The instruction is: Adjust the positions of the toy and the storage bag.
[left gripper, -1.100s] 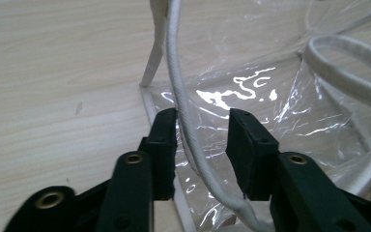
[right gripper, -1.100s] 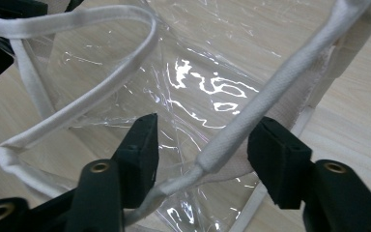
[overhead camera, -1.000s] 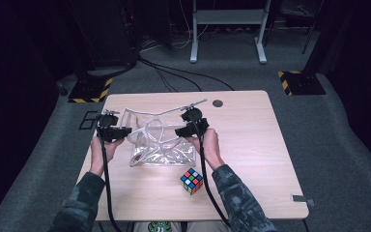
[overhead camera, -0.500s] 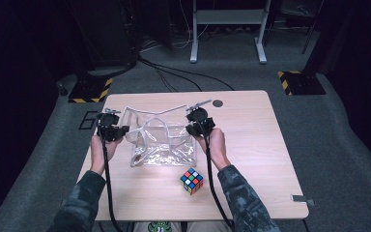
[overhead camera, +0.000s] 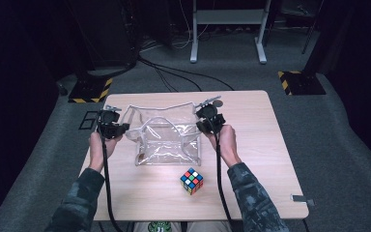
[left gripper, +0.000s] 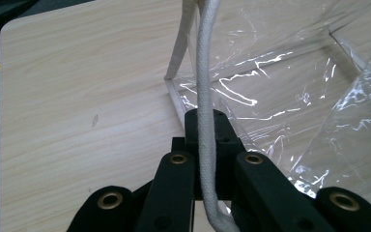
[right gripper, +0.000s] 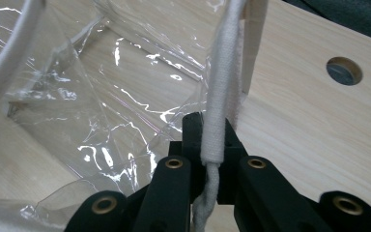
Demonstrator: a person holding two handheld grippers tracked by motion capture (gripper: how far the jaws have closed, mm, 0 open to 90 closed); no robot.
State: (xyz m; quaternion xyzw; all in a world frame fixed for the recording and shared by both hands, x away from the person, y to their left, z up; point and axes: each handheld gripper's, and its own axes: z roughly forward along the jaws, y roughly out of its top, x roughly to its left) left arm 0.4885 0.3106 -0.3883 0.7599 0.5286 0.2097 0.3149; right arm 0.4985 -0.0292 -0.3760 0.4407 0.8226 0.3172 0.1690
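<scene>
You have the clear plastic bag (overhead camera: 166, 140) on the table (overhead camera: 270, 145), its mouth pulled wide. Your left claw (overhead camera: 117, 129) pinches the white trim cord (left gripper: 206, 96) at the bag's left edge; your right claw (overhead camera: 207, 122) is pressed together on the same trim at the bag's right edge. The puzzle cube (overhead camera: 192, 181) sits just in front of the bag, untouched. The opening step looks done; next, one claw likely must let go, fetch the cube and drop it inside.
</scene>
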